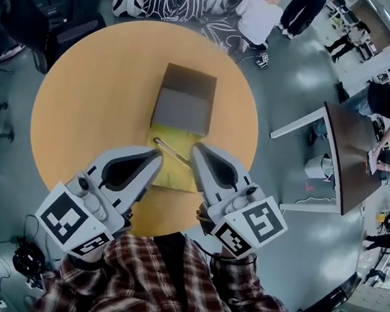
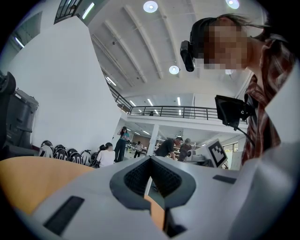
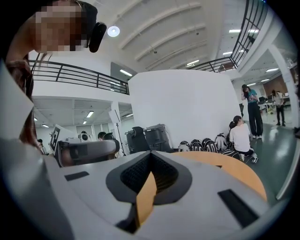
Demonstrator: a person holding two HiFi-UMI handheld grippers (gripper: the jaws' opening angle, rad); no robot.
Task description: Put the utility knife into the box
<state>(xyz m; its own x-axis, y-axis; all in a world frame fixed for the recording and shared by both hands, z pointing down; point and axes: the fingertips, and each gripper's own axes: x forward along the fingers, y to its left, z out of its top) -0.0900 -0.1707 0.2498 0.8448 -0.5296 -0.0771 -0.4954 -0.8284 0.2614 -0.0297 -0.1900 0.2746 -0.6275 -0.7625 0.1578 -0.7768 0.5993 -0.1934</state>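
My left gripper sits low over the near edge of the round table. In its own view its jaws are pressed together at the tips, with nothing between them. Just to its right, the utility knife lies slantwise on a yellow sheet, outside the box and just in front of it. Right of the knife is my right gripper, its jaws likewise closed on nothing. So the knife is not in the box, and the job is not done as things lie: the knife needs grasping and carrying to the box beyond.
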